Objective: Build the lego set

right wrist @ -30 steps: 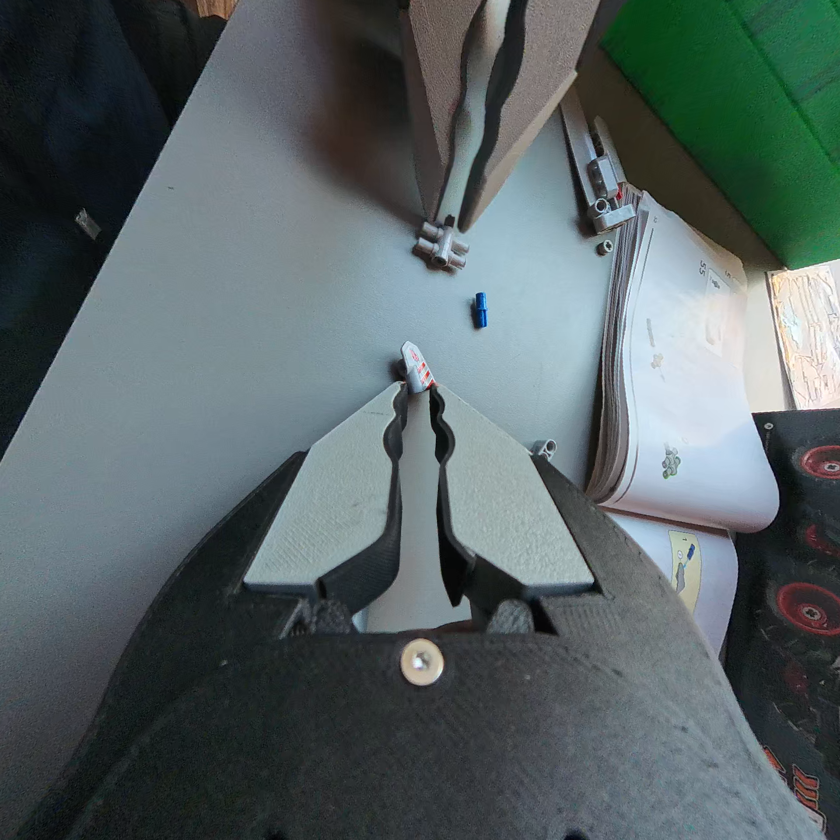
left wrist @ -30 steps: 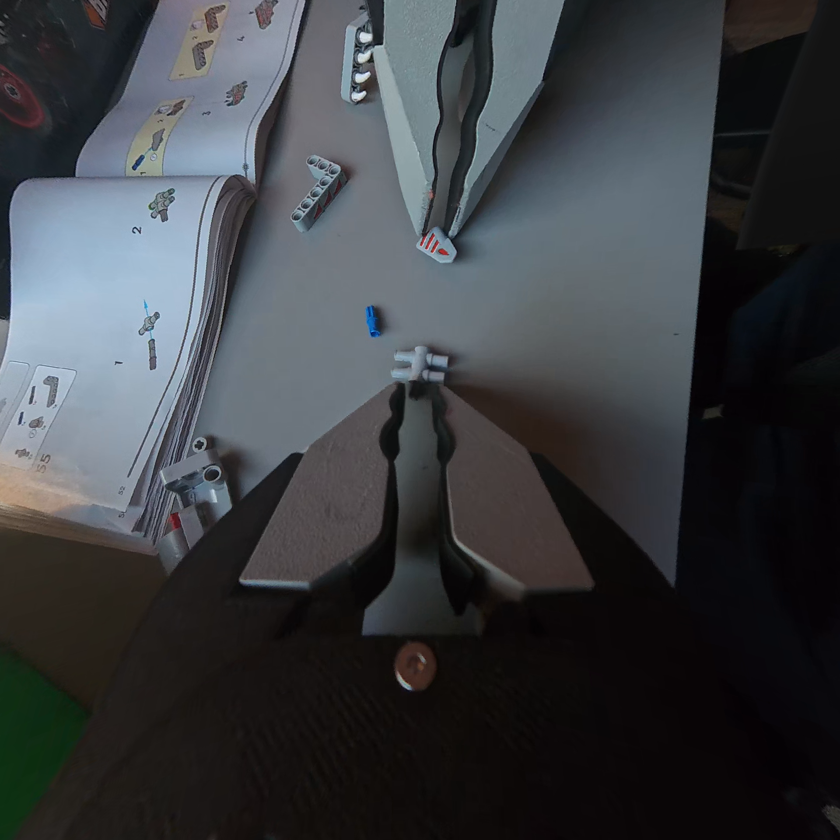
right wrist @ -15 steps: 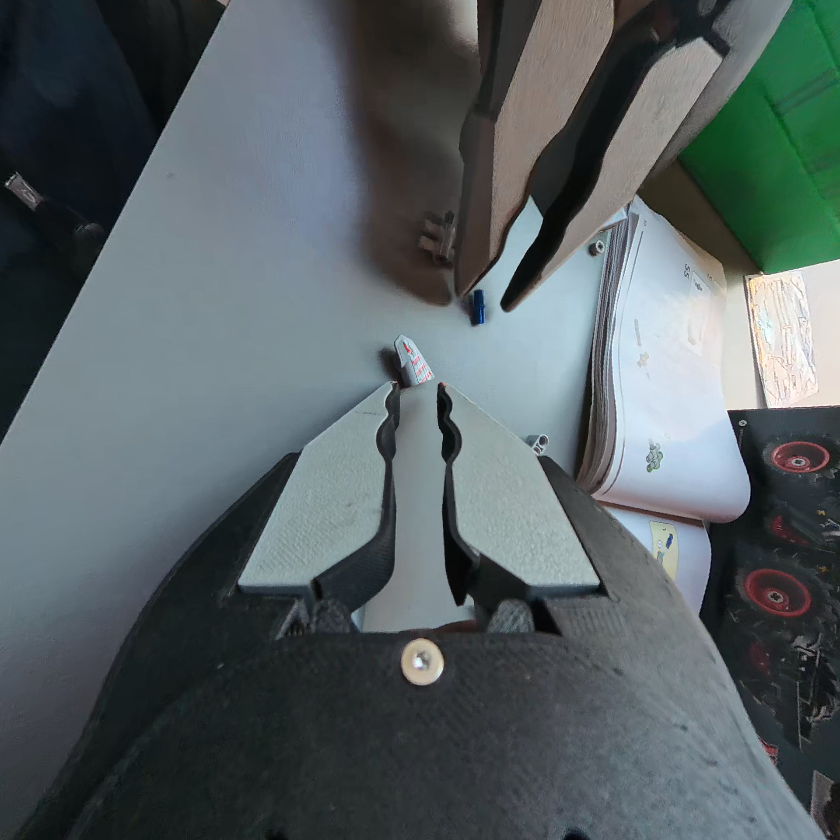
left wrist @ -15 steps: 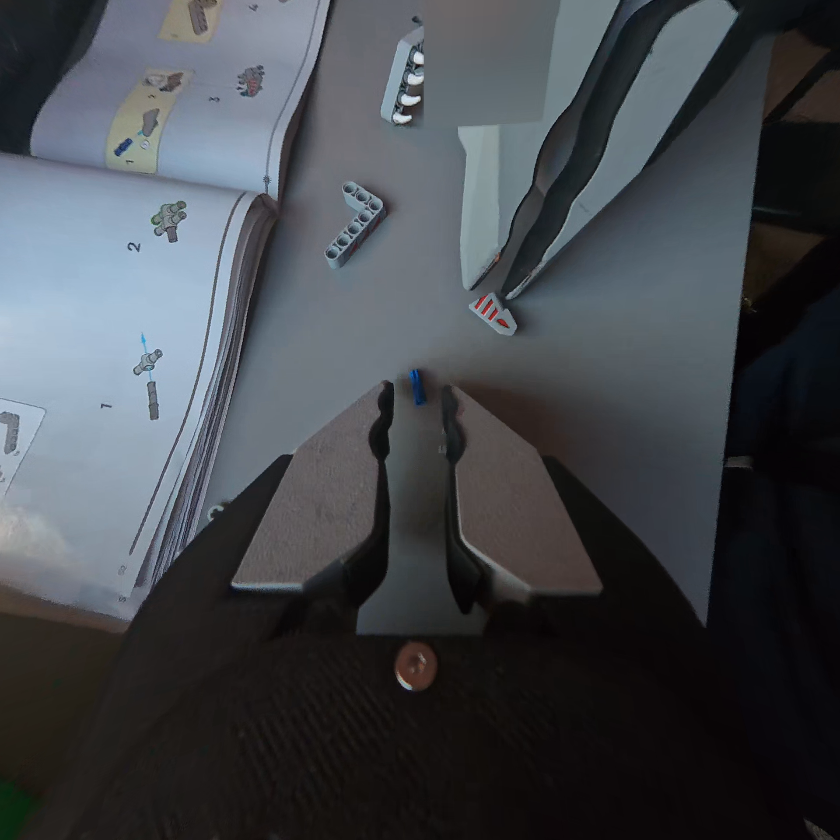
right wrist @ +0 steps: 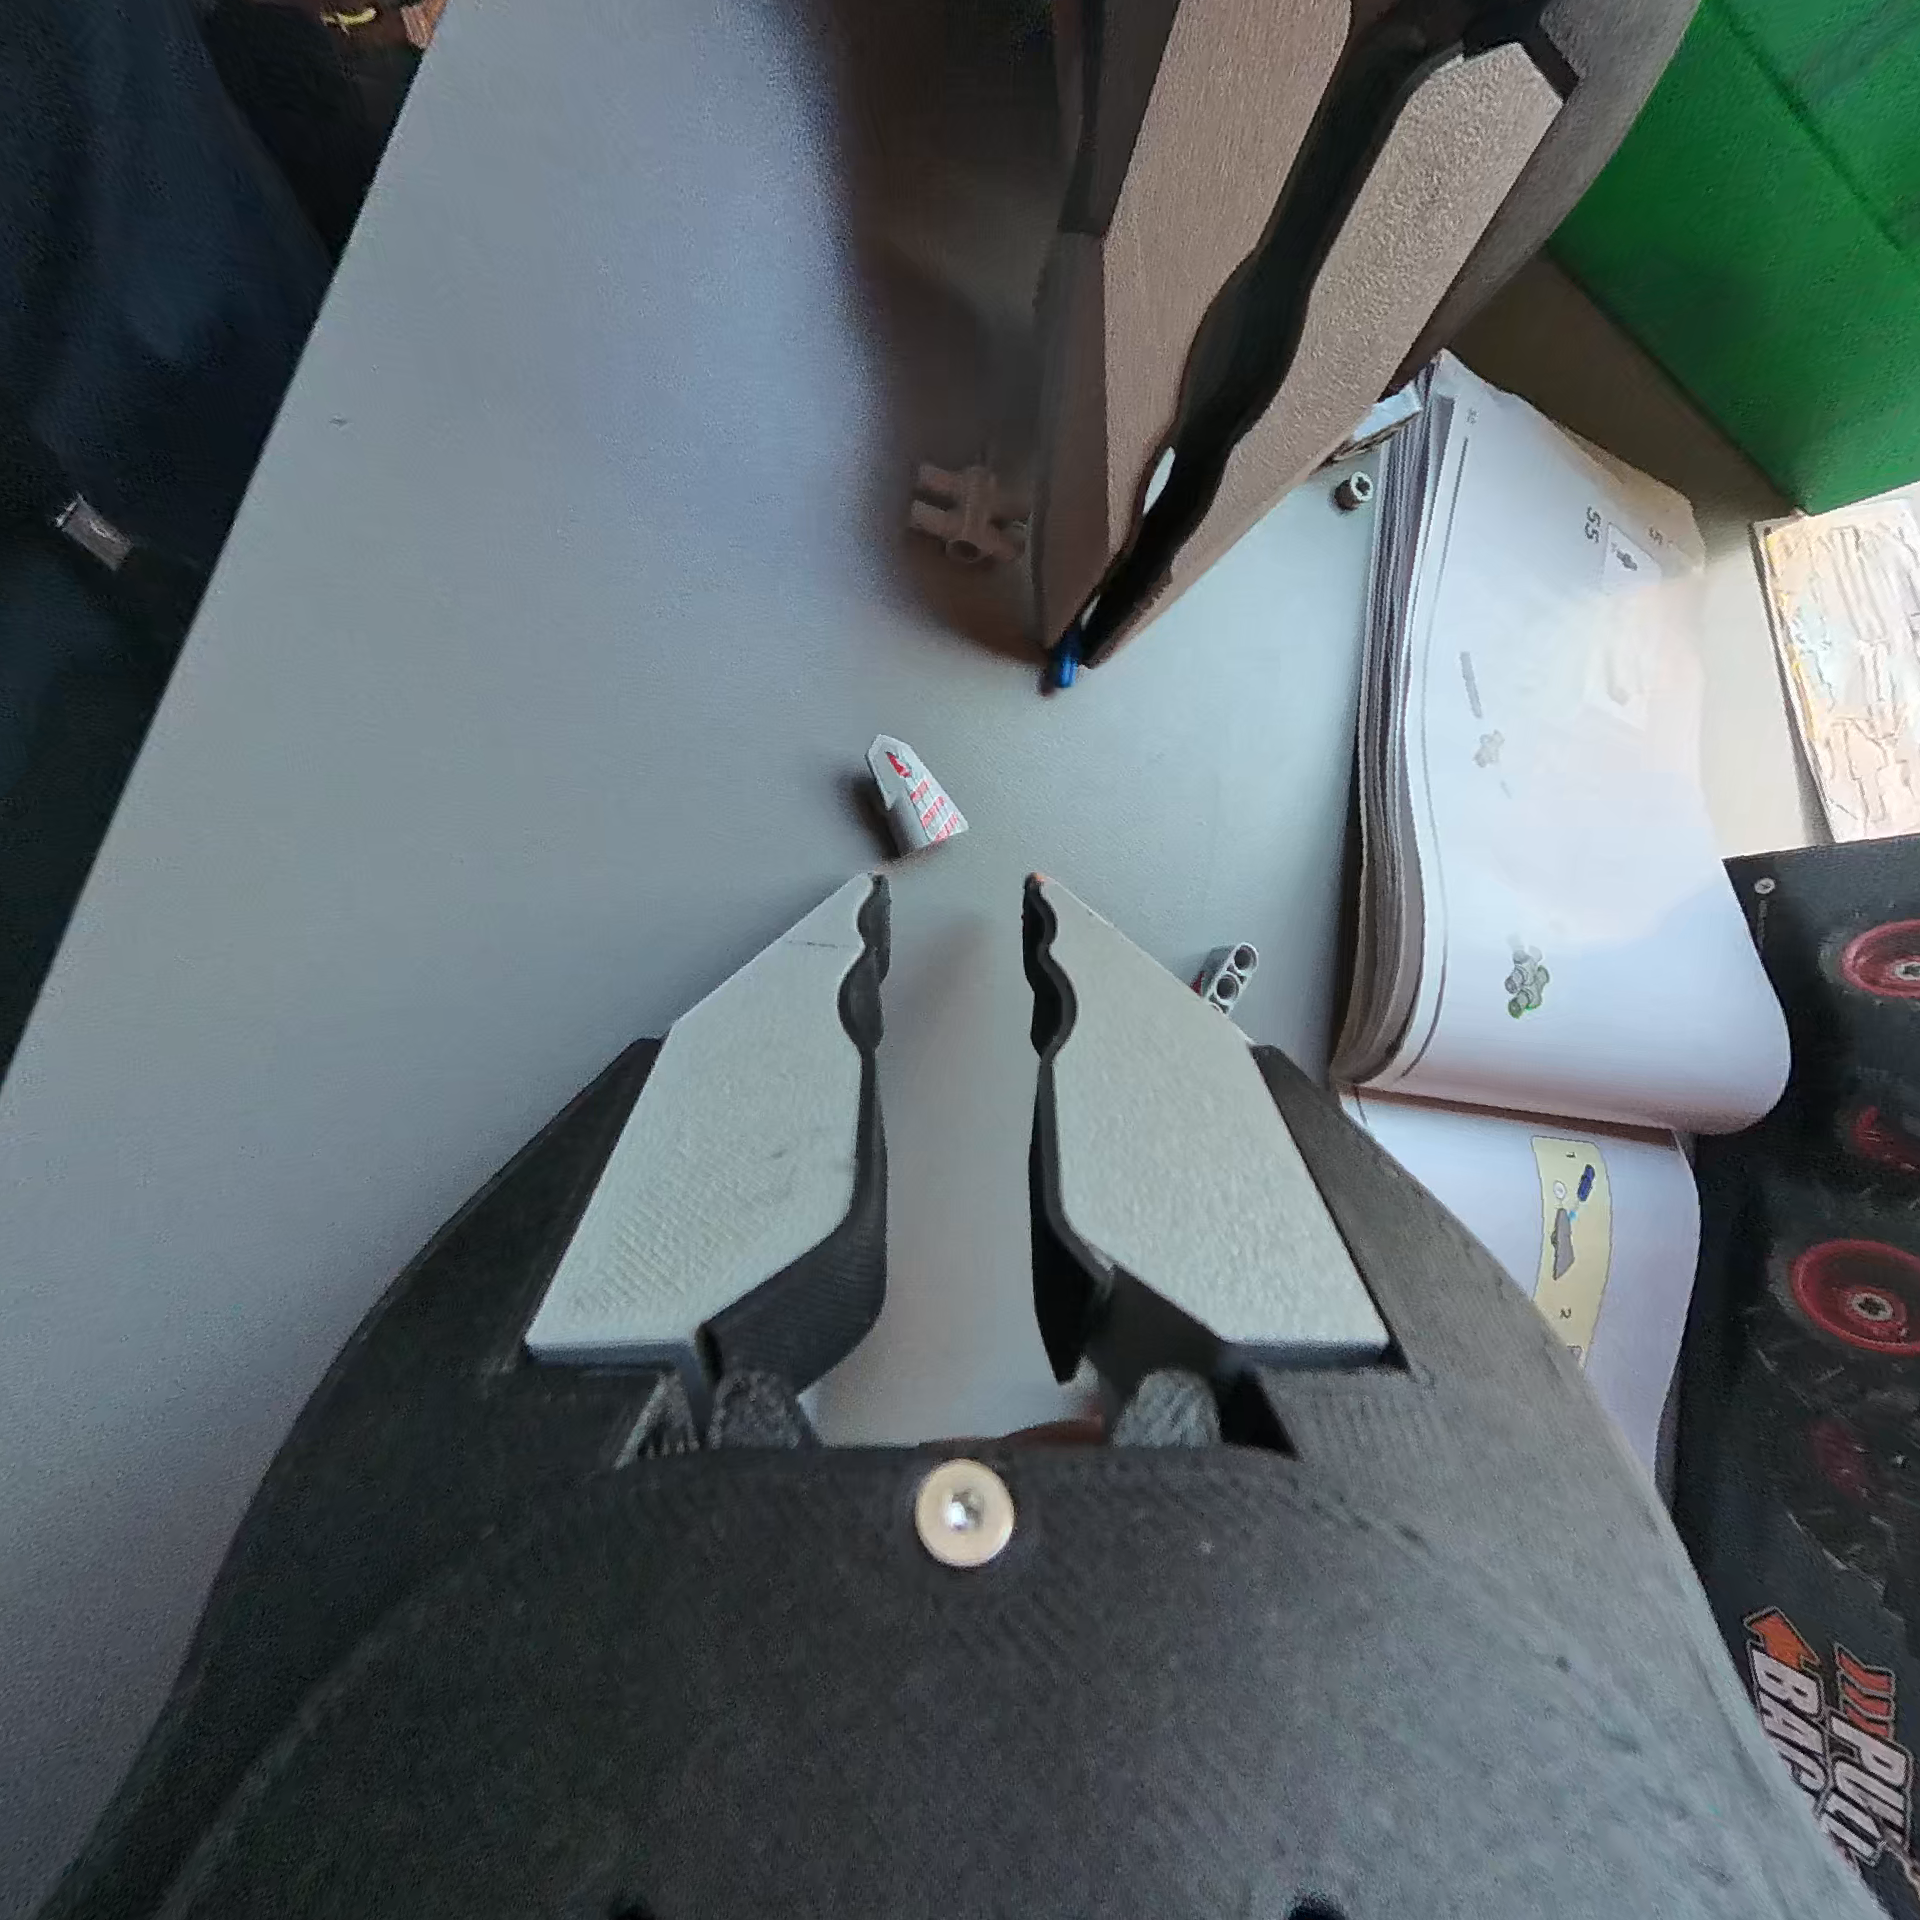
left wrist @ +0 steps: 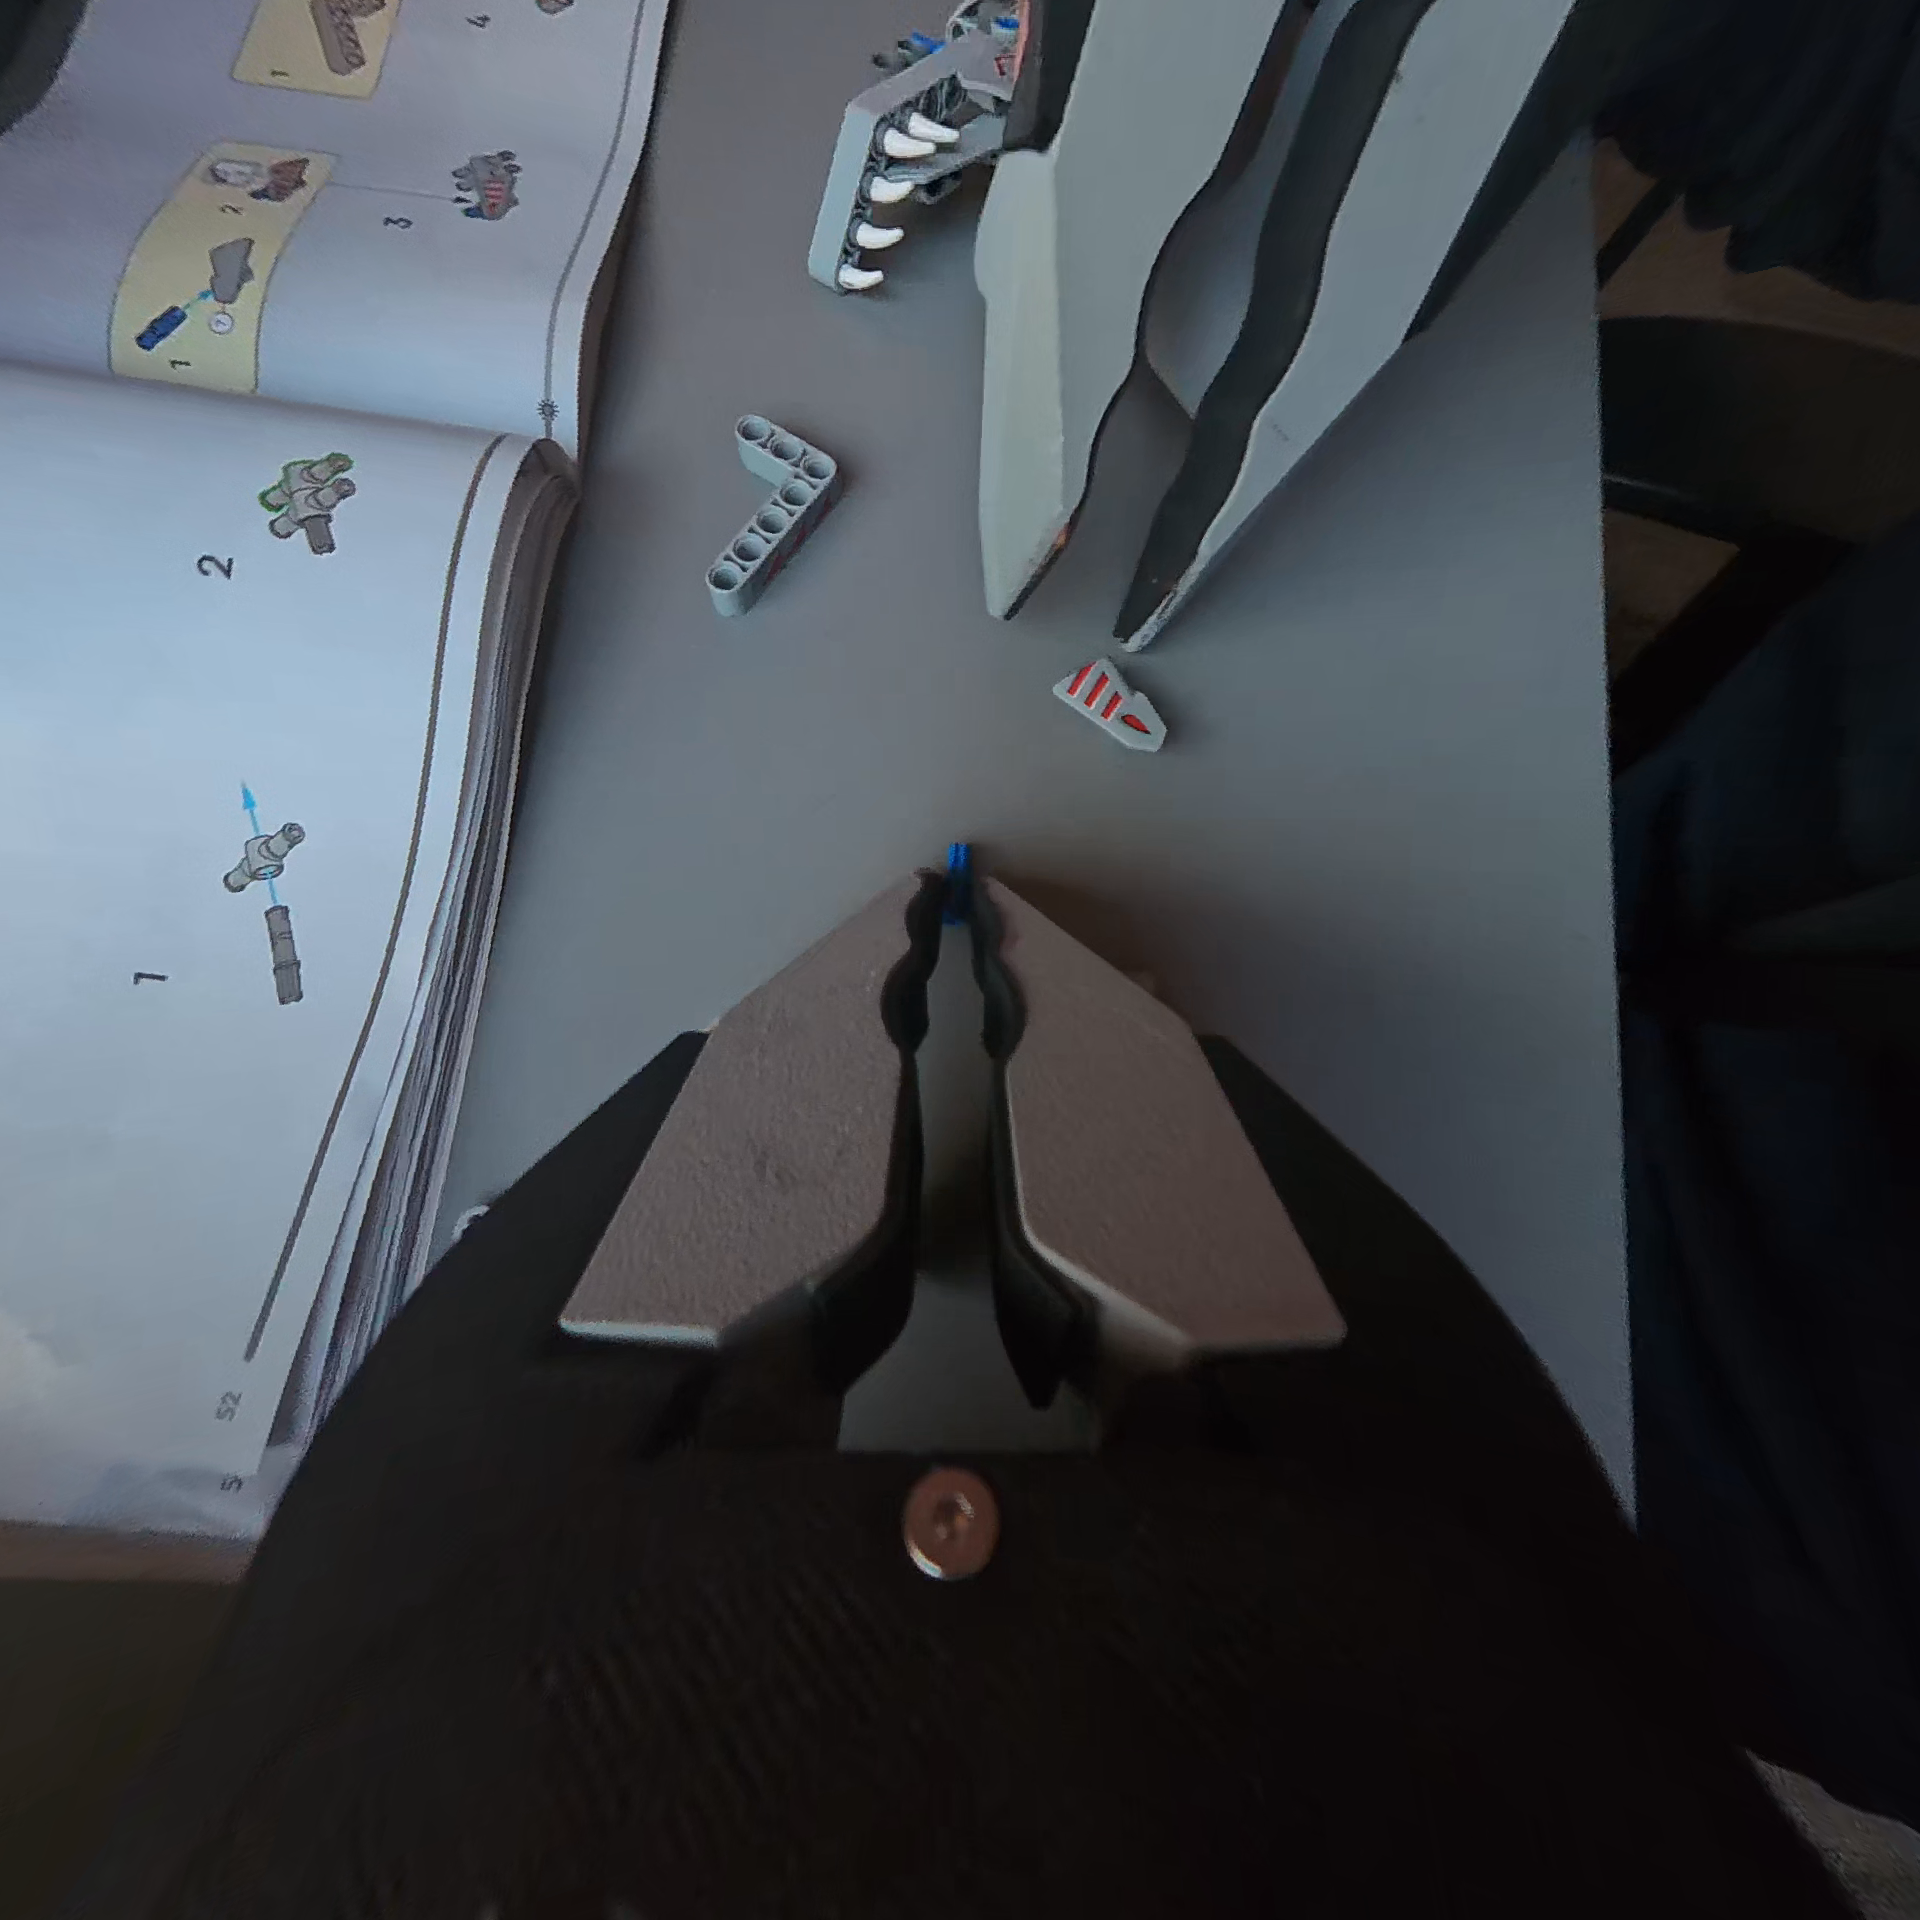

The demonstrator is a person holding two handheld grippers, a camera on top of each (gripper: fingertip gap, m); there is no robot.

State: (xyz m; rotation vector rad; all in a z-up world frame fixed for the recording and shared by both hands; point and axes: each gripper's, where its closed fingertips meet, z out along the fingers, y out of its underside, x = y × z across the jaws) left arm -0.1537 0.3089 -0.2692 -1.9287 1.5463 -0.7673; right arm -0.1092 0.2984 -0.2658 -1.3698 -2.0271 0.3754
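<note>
My left gripper (left wrist: pixel 956 891) is shut on a small blue pin (left wrist: pixel 958 871) at the table surface; it also shows from the right wrist view (right wrist: pixel 1075 649) with the blue pin (right wrist: pixel 1062 668) at its tips. My right gripper (right wrist: pixel 954 883) is open and empty, just behind a grey wedge piece with red stripes (right wrist: pixel 916 798). The wedge also shows in the left wrist view (left wrist: pixel 1110 704), below the right gripper (left wrist: pixel 1070 613). A grey cross connector (right wrist: pixel 966 509) lies beside the left gripper's fingers. A grey L-shaped beam (left wrist: pixel 774 525) lies near the booklet.
An open instruction booklet (left wrist: pixel 260 727) covers the table's left side, also seen in the right wrist view (right wrist: pixel 1558 831). A grey jaw assembly with white teeth (left wrist: pixel 894 197) lies at the far end. A green box (right wrist: pixel 1766 208) and a printed box (right wrist: pixel 1849 1351) stand beyond the booklet. The table edge (left wrist: pixel 1605 935) runs along the right.
My left gripper left the grey cross connector, moved forward to the blue pin and shut on it. My right gripper let go of the wedge piece, opened and drew back a little.
</note>
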